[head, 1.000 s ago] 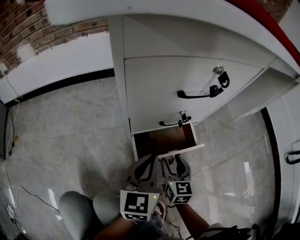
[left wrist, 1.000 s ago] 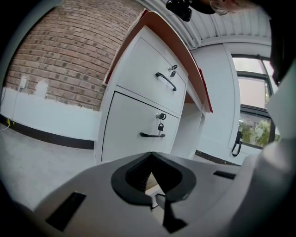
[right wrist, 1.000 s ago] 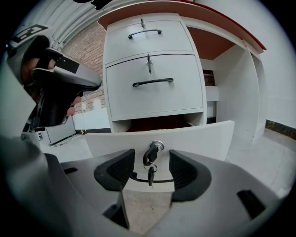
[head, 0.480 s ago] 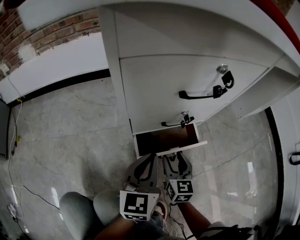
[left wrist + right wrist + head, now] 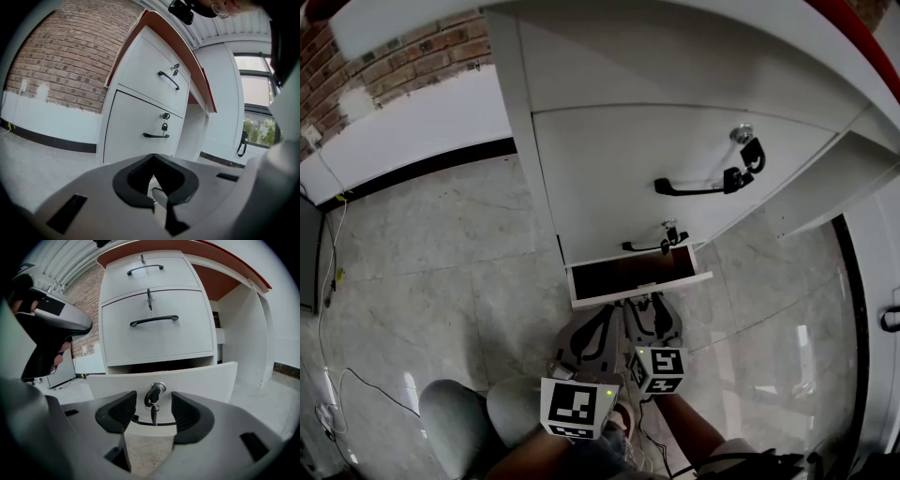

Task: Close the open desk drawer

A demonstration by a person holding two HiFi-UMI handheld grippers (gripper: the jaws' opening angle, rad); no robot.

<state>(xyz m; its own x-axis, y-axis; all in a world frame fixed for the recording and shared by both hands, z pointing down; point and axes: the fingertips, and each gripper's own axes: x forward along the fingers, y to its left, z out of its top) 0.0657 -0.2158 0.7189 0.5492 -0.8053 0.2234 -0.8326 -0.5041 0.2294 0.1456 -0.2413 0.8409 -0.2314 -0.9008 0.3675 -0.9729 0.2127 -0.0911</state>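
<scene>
**Grey marble floor with two hand-held grippers at a white desk's open bottom drawer**

Seen from the head view, pale grey marble floor (image 5: 441, 253) fills the frame. The person's knee (image 5: 459, 422) sits nearest, at 7 o'clock.

Just past it the two grippers lie side by side, both pointing toward 12 o'clock. The left gripper (image 5: 598, 328) is at 9 o'clock of the right gripper (image 5: 652, 307) and a little farther back from the desk. In its own view the left gripper (image 5: 153, 157) has its dark pad tips together and grips nothing.

The right gripper (image 5: 153, 408) has its jaws apart. They stand on either side of the key (image 5: 153, 401) hanging from the lock in the bottom drawer (image 5: 197, 378) front. A black handle (image 5: 140, 420) runs across the gap below the key. Whether the jaw tips touch the drawer front cannot be told.

The bottom drawer (image 5: 642, 278) is the lowest of three in the white desk (image 5: 609, 66). It stands partly pulled out, with a dark strip of its inside showing behind the front.

Above it, at 12 o'clock, the middle drawer (image 5: 159, 341) and the top drawer (image 5: 150, 280) are shut. Each has a black handle and a key in its lock.

Farthest back, at 10 o'clock in the head view, a white skirting (image 5: 412, 122) runs under a red brick wall (image 5: 403, 56). A thin cable (image 5: 333, 262) trails along the floor at 9 o'clock.
</scene>
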